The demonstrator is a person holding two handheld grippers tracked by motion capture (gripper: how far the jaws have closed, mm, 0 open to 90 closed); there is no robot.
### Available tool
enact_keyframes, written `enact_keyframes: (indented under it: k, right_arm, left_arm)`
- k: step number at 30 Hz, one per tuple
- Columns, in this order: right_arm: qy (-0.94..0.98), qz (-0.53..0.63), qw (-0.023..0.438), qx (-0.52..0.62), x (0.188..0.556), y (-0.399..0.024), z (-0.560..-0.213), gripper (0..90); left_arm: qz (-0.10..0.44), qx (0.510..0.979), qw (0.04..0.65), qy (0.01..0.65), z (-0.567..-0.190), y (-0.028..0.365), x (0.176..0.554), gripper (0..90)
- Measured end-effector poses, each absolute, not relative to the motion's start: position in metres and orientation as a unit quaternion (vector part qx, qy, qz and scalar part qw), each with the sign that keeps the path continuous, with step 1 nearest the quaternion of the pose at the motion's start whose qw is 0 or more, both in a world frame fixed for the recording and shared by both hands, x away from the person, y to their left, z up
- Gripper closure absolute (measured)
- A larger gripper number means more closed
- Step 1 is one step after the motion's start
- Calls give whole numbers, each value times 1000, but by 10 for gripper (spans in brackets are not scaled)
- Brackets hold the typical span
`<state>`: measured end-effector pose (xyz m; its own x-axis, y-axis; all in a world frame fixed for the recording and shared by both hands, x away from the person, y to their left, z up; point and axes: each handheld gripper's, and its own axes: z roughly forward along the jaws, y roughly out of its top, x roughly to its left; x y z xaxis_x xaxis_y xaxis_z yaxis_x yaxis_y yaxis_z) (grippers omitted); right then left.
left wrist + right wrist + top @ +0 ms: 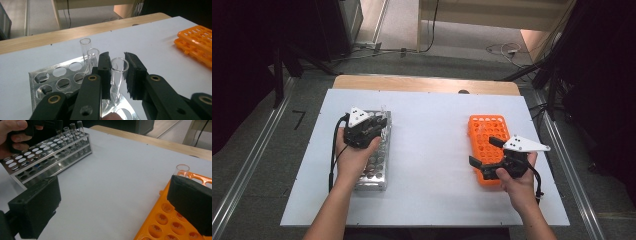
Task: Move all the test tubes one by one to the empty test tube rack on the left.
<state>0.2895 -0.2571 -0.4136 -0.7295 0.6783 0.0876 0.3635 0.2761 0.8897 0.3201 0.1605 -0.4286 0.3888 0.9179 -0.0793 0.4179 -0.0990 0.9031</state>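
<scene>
On the left side of the white table [432,150], the left gripper [117,72] holds a clear glass tube [118,75] between its jaws, standing in the metal rack [50,82]. Over the orange rack [170,220], the right gripper [112,202] has its jaws wide apart, holding nothing.

The left forearm comes in from the bottom edge of the high view and angles forward and a little to the right. The left hand [354,157] wraps the body of the left gripper [379,122], which points away from the person and slightly down. Its two black jaws stand close together, clamped on what is between them, and a cable trails from it along the wrist. The right forearm comes in from the lower right and leans inward. The right hand [516,182] holds the right gripper [484,155] pointing left and forward, jaws spread wide apart with nothing clamped.
</scene>
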Motion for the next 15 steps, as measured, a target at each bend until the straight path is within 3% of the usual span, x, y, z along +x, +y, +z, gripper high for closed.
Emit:
enact_keyframes:
  k: [15]
  right_arm:
    - [784,499,157,334,290,-257,-415,0]
  left_arm:
    - [257,723,428,477,-433,154,324,741]
